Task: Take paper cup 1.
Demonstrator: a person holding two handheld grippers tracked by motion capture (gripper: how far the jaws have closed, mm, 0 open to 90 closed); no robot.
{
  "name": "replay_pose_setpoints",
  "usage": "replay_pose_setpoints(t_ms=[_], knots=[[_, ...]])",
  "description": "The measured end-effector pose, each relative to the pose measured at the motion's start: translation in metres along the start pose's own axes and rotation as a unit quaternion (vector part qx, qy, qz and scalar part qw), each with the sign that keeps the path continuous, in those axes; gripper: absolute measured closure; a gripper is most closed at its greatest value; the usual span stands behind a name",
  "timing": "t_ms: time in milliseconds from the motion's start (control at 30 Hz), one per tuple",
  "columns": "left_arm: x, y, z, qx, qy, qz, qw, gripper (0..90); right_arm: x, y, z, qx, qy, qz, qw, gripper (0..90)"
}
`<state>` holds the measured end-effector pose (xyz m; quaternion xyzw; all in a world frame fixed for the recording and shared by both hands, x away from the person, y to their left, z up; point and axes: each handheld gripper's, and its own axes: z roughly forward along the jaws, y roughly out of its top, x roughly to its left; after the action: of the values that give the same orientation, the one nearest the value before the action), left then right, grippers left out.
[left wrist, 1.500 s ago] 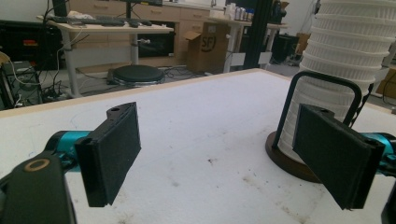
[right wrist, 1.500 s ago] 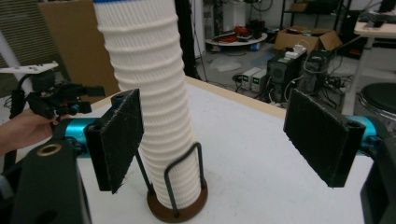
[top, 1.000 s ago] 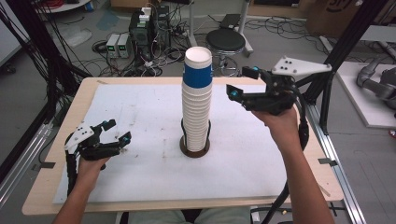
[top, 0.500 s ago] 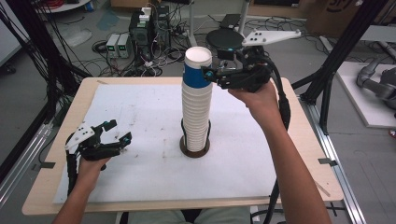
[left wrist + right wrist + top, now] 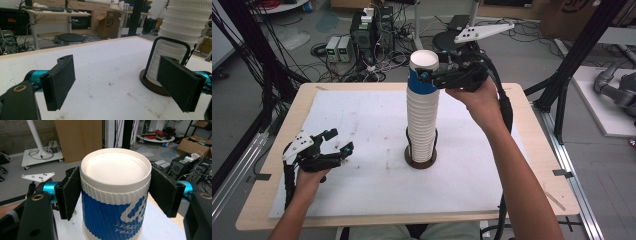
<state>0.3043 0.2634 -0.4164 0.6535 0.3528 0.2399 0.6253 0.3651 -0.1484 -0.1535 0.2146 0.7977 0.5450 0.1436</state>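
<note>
High view, cups: one tall stack of white ribbed cups stands in the middle of your table; the count is too fine to tell. One blue-and-white cup tops it.
High view, holder: one dark round base with a black wire loop sits under the stack.
High view, right gripper: you hold it level at the top cup, one jaw on each side.
High view, left gripper: it rests low at the table's left, well apart from the stack, jaws spread.
Left gripper view, pads: your two black pads stand wide apart with nothing between them; the stack and its base sit beyond the right one.
Left gripper view, writing: one cardboard box in the background bears "SF".
Right gripper view, grip: two pads flank the top cup just under its rim; the left one touches the wall, and whether the right one does is unclear.
Right gripper view, writing: small white print on the blue band is too blurred to read.
</note>
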Motion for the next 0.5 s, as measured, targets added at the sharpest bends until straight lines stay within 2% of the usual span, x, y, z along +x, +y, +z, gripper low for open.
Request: replay_pose_setpoints(t_ms=[267, 433, 500], knots=[[-0.002, 0.000, 0.002, 0.002, -0.005, 0.002, 1.0000, 15.1, 0.000, 0.009, -0.010, -0.029, 0.004, 0.011, 0.9995, 29.4], [-0.001, 0.000, 0.002, 0.002, -0.006, 0.001, 1.0000, 15.1, 0.001, 0.016, -0.018, -0.049, -0.004, 0.011, 0.9987, 29.4], [-0.001, 0.000, 0.002, 0.002, -0.006, 0.001, 1.0000, 15.1, 0.000, 0.022, -0.026, -0.070, -0.002, 0.014, 0.9974, 29.4]])
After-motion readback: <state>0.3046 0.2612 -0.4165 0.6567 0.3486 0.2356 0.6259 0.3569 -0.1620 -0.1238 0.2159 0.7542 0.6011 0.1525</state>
